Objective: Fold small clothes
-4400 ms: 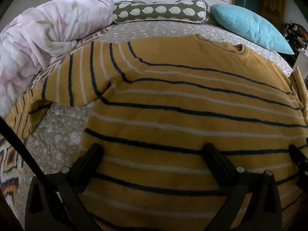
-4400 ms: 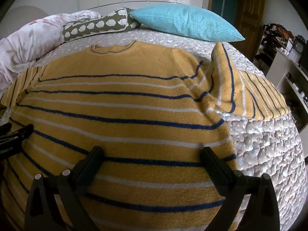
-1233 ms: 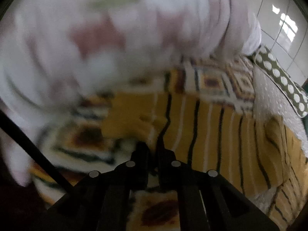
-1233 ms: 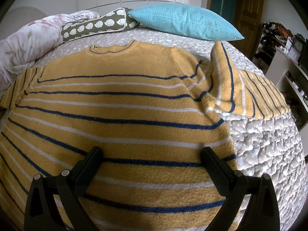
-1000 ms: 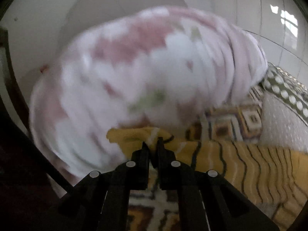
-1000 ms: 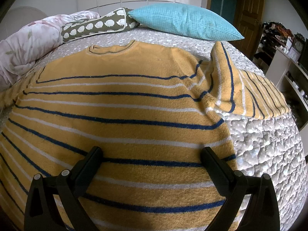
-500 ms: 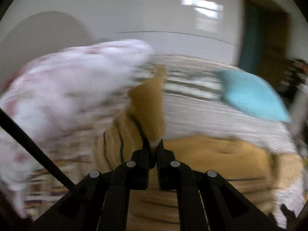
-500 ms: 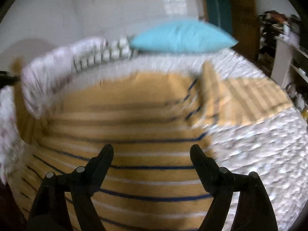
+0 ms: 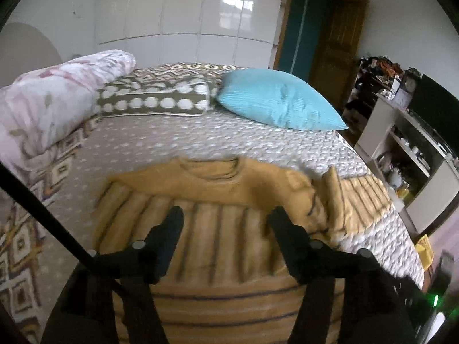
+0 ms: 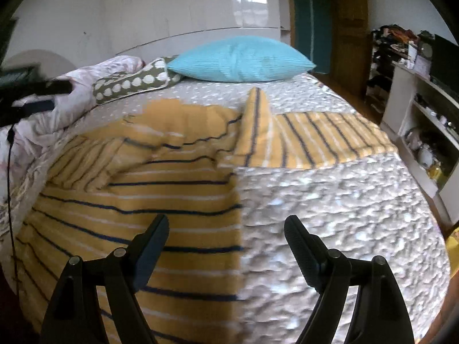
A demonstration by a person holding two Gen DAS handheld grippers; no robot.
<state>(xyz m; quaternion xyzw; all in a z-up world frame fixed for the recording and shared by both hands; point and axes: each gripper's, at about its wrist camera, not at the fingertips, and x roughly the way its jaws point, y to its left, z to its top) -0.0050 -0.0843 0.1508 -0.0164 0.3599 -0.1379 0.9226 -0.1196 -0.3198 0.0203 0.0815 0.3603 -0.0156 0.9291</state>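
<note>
Both grippers hover over the sweater on the bed, neither touching it. Left gripper: jaws opening, nothing between them, folded sleeve below. Right gripper: jaws spread, empty, over the sweater's right edge. Sweater is yellow, navy and white stripes, one sleeve folded across the chest, the other out flat.

no text, label or number is readable anywhere here.

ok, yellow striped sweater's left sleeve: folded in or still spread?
Folded in. The yellow striped sweater's left sleeve lies across its chest; the right sleeve lies spread on the bed.
</note>
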